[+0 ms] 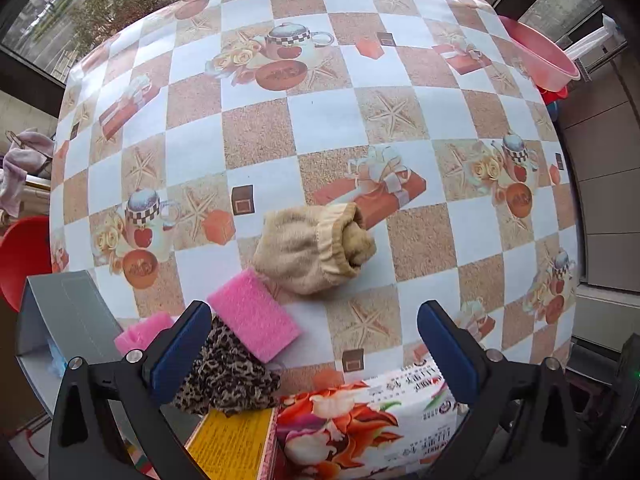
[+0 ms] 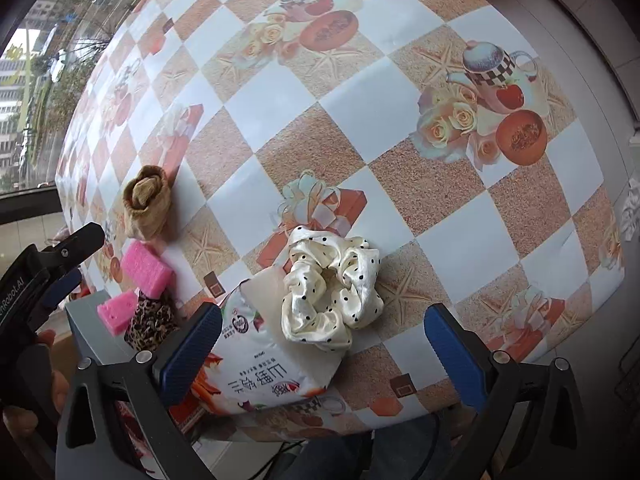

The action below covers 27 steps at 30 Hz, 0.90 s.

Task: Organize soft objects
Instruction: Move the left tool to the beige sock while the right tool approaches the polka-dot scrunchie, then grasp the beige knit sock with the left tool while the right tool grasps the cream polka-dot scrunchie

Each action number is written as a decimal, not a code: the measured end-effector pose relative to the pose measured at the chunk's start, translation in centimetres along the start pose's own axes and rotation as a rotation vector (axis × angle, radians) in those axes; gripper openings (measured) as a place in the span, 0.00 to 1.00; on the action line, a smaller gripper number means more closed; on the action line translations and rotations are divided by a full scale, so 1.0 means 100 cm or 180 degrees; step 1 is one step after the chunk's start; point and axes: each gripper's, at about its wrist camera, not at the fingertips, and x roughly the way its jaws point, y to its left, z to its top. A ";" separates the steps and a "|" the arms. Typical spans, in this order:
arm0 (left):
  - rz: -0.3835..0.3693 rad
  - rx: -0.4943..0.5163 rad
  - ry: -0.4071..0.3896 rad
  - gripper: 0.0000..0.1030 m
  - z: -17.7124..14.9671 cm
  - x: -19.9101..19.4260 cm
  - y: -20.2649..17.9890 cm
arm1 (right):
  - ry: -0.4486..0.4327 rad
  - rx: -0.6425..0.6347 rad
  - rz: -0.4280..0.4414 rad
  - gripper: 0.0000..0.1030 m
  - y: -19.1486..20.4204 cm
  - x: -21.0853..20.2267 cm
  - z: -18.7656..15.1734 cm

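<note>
A rolled tan sock (image 1: 314, 250) (image 2: 146, 202) lies on the checkered tablecloth. A pink sponge (image 1: 254, 314) (image 2: 146, 268) lies just before it, and a second pink sponge (image 1: 144, 332) (image 2: 118, 310) rests at the grey box (image 1: 64, 320) (image 2: 86, 330). A leopard-print cloth (image 1: 228, 372) (image 2: 152, 320) lies beside them. A white dotted scrunchie (image 2: 330, 290) lies partly on a flowered tissue pack (image 1: 360, 424) (image 2: 256, 372). My left gripper (image 1: 316, 344) is open above the pack, short of the sock. My right gripper (image 2: 324, 348) is open just before the scrunchie.
The tablecloth (image 1: 328, 124) (image 2: 440, 200) shows printed teapots and gift boxes. A pink basin (image 1: 540, 60) stands past the table's far right edge. A red chair (image 1: 22, 256) and draped laundry (image 1: 20, 168) are at the left. A yellow-labelled box (image 1: 232, 440) lies by the tissue pack.
</note>
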 end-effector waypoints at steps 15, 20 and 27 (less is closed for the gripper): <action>0.0233 0.0088 0.0203 1.00 0.021 0.077 -0.014 | 0.0187 0.0037 -0.0378 0.99 -0.010 0.062 0.011; 0.0307 0.0112 0.0353 0.92 0.026 0.092 -0.015 | 0.0249 -0.0097 -0.0417 0.82 -0.013 0.066 0.008; 0.0160 0.0269 0.0327 0.43 0.028 0.087 -0.029 | 0.0161 -0.0527 -0.0379 0.36 0.004 0.056 0.006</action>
